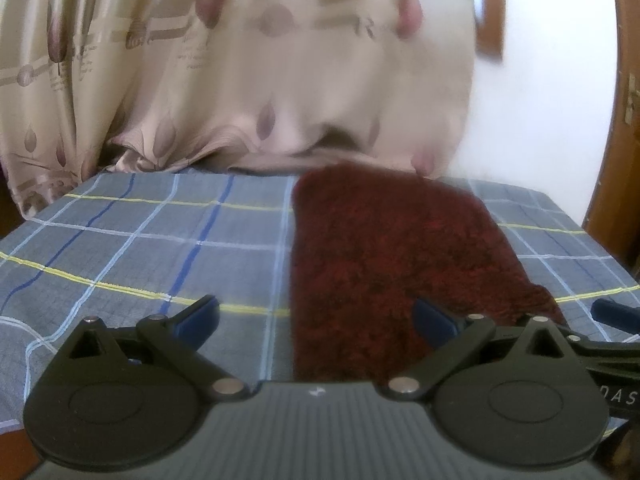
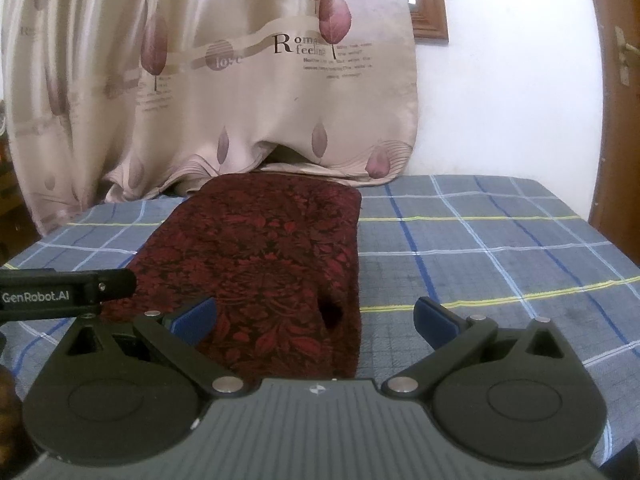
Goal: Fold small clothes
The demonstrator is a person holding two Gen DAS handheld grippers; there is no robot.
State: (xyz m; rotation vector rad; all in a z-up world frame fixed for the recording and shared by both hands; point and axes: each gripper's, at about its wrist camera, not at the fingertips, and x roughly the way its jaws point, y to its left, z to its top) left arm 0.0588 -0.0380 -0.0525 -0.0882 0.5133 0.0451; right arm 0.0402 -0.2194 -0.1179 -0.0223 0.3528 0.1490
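Observation:
A dark red patterned garment (image 2: 272,264) lies folded into a long flat strip on the blue plaid bedsheet (image 2: 480,248). In the left wrist view the same garment (image 1: 384,248) lies ahead and to the right, blurred. My left gripper (image 1: 316,318) is open and empty, its right finger over the garment's near part. My right gripper (image 2: 316,318) is open and empty, straddling the garment's near right edge. The left gripper's body (image 2: 68,286) shows at the left of the right wrist view, and a right fingertip (image 1: 612,312) shows at the right edge of the left wrist view.
A beige curtain (image 2: 248,80) with leaf prints hangs behind the bed and bunches on its far edge. A white wall (image 2: 512,100) and a wooden door frame (image 2: 616,120) stand at the right. The bed's edges fall away left and right.

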